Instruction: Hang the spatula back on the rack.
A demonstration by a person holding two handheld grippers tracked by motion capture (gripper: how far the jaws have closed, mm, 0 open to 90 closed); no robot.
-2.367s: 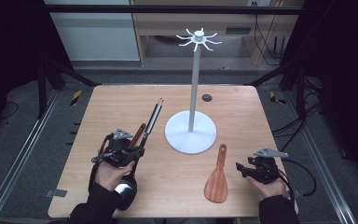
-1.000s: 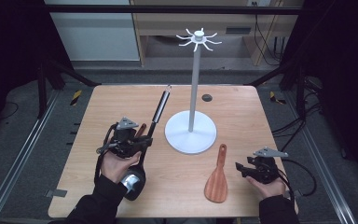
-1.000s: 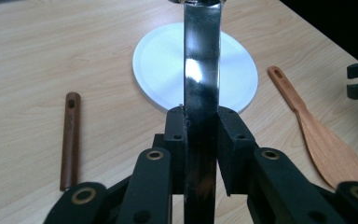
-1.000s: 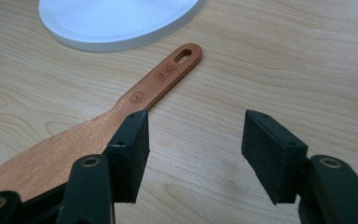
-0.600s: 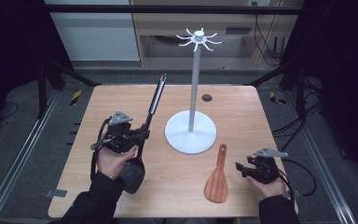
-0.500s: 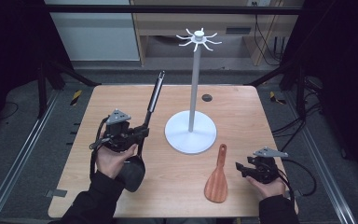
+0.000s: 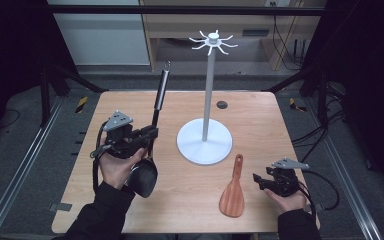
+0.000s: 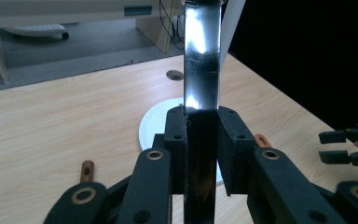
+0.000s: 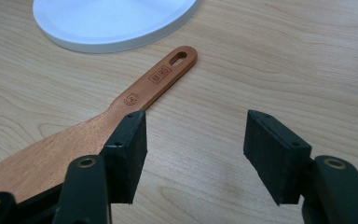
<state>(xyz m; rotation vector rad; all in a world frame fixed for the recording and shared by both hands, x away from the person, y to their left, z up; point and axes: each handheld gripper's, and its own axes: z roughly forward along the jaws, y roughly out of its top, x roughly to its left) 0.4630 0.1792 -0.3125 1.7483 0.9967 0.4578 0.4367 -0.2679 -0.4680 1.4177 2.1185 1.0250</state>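
My left gripper [image 7: 149, 136] is shut on a ladle, clamping its shiny metal handle [image 7: 161, 90] low down. The handle rises steeply toward the back, and the black bowl [image 7: 143, 178] hangs near the hand. In the left gripper view the handle [image 8: 202, 70] stands upright between the closed jaws of the left gripper [image 8: 202, 140]. A white hook rack [image 7: 209, 85] with a round base [image 7: 204, 144] stands mid-table. A wooden spatula [image 7: 232, 192] lies flat at front right. My right gripper [image 7: 260, 181] rests open just right of the spatula [image 9: 121, 107], with the left pad [image 9: 128, 149] at the blade's edge.
The rack's hooks [image 7: 212, 41] spread out high above the table's back. A small dark grommet [image 7: 222, 104] sits in the wooden tabletop [image 7: 280, 130] behind the base. Metal rails and cables run along both sides on the floor.
My left gripper has lifted the ladle off the table and swung its handle up toward vertical, shifting slightly left. The right gripper and spatula have stayed put.
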